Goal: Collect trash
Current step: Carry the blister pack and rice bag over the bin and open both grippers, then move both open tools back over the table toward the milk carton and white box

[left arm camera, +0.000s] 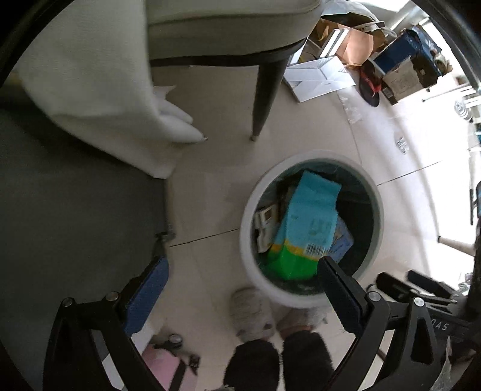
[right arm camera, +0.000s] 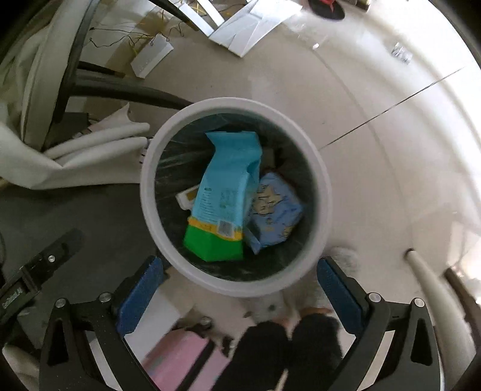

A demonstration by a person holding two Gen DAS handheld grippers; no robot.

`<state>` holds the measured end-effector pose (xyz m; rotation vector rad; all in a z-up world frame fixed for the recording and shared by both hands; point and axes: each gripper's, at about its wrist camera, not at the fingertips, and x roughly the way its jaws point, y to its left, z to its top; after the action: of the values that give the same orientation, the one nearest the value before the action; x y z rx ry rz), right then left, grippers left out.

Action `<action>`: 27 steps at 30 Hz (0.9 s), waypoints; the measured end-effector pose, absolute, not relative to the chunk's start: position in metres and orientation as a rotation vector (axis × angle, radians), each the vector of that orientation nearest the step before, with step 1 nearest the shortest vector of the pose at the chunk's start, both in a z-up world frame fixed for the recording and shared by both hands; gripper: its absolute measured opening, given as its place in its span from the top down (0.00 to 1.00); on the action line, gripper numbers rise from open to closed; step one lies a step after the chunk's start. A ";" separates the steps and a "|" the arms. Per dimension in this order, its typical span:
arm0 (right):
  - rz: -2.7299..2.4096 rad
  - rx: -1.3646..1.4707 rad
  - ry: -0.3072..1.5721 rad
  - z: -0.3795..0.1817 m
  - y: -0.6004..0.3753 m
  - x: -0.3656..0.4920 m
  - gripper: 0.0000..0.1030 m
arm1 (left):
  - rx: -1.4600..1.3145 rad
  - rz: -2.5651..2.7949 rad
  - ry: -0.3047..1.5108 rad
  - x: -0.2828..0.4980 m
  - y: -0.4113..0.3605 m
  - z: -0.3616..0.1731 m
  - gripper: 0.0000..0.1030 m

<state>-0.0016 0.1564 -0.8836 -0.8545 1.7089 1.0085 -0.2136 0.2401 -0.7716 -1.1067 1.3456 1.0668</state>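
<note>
Bin (right arm camera: 321,168) on pale tile floor (right arm camera: 375,90) beside chair (left arm camera: 264,99); both grippers' fingers (left arm camera: 150,282) (right arm camera: 336,279) wide, empty.

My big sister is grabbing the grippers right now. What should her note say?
Left gripper: open, empty, above the floor beside the bin.
Right gripper: open, empty, over the near rim of the bin.
White round bin: on the floor, dark liner inside.
Already in the bin: tall blue-and-green bag, pale blue packet, small white box.
Left to do: white boxes and a small clear wrapper lie on the floor farther off; possibly trash, check them.
</note>
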 end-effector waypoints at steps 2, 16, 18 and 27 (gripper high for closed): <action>0.985 -0.922 1.634 -0.870 0.160 -0.007 0.00 | -1.088 1.082 1.355 -0.214 0.232 -0.759 0.02; 0.989 -0.937 1.451 -0.709 0.121 -0.014 0.00 | -1.017 1.089 1.344 -0.210 0.183 -0.637 0.02; 0.996 -0.925 1.440 -0.682 0.115 -0.014 0.00 | -1.016 1.078 1.345 -0.210 0.176 -0.617 0.02; 1.035 -0.857 1.418 -0.559 0.082 -0.021 0.00 | -0.999 1.062 1.304 -0.219 0.141 -0.510 0.02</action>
<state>-0.0215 0.0823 -0.5594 -0.8573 1.4181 1.0347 -0.2185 0.1406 -0.5101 -0.9987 1.3044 1.0622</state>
